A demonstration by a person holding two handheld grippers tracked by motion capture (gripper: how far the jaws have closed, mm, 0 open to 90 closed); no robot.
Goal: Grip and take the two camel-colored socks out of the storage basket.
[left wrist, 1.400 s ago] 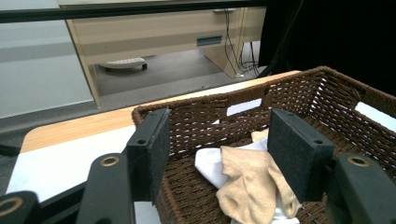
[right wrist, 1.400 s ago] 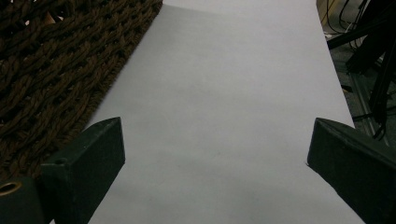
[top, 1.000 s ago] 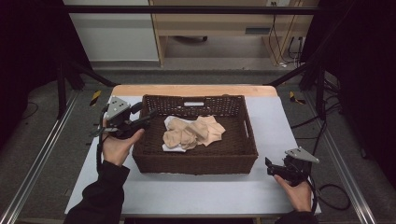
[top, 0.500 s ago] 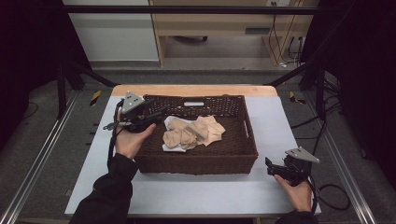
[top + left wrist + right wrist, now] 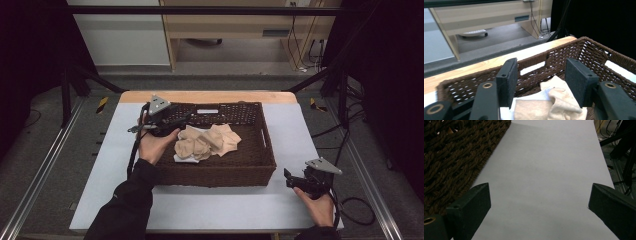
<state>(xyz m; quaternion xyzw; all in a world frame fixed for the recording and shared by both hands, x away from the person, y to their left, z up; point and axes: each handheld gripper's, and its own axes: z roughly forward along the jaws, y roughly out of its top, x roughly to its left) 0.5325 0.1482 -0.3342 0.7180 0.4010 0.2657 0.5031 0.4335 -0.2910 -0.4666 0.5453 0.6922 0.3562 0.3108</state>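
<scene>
Moved since earlier: left gripper (image 5: 176, 120) crosses the basket (image 5: 267, 150) rim from the table's left side.
Socks (image 5: 207, 142): heaped in basket, just ahead of and below my left jaws.
Left jaws: wide apart, empty.
Right gripper (image 5: 295, 179): parked on table, jaws open, empty.
Room: basket's right half bare.

In the left gripper view the beige socks (image 5: 549, 106) in the wicker basket (image 5: 584, 53) run off the bottom edge, their lower parts hidden behind the jaws. The right gripper view cuts the basket's (image 5: 451, 157) wall off at the left edge.
</scene>
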